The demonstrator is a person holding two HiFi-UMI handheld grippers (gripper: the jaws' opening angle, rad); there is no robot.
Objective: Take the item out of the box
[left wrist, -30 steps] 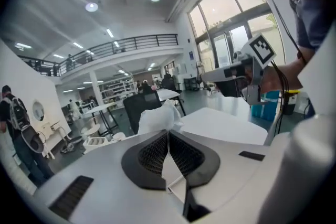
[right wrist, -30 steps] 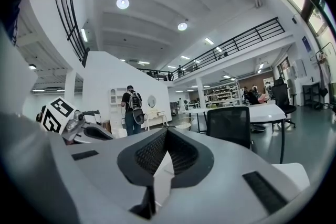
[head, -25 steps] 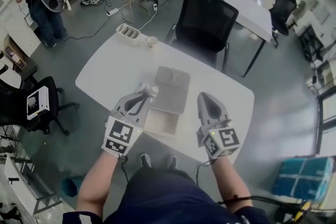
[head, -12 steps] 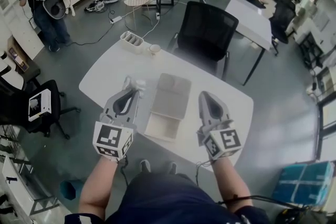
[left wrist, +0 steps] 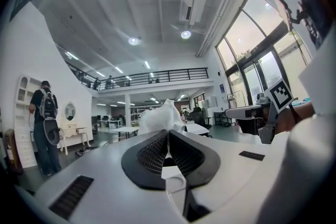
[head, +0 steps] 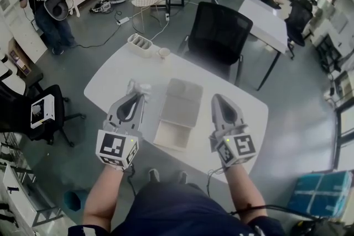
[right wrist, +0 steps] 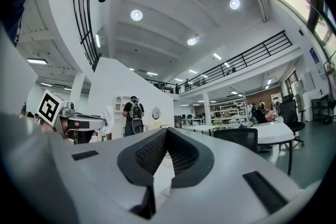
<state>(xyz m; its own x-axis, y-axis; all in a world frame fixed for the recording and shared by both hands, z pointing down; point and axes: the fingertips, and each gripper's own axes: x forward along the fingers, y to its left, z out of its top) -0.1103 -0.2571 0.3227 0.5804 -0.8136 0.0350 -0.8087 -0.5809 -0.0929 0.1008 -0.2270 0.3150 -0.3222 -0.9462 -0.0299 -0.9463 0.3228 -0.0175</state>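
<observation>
ok, head view: box [head: 178,113] sits open mid-table [head: 119,72], lid [head: 183,98] flipped to the 12 o'clock side, base [head: 171,135] at 6 and looking empty from here. left gripper [head: 138,92] is off the box's 10 o'clock corner, apart from it, with a crumpled white item [head: 139,86] at its tips. right gripper [head: 217,98] hangs at the box's 3 o'clock, beside it, not touching. left gripper view: left gripper [left wrist: 168,131] pinched tight on the item [left wrist: 160,117], which bunches up past the tips toward 12; looks like thin wrap or tissue, can't tell which. the other gripper's marker cube shows out at 3 o'clock. right gripper view: right gripper [right wrist: 167,131] has its jaws together with nothing between them; the left unit and a bit of the white item [right wrist: 107,115] show at 9 o'clock. my read: extraction step is basically done, the item is clear of the box and in the air. next move is probably to set it on bare table around the box's 9 o'clock and let go. soft stuff may cling to the pads, so open fully before pulling away.
</observation>
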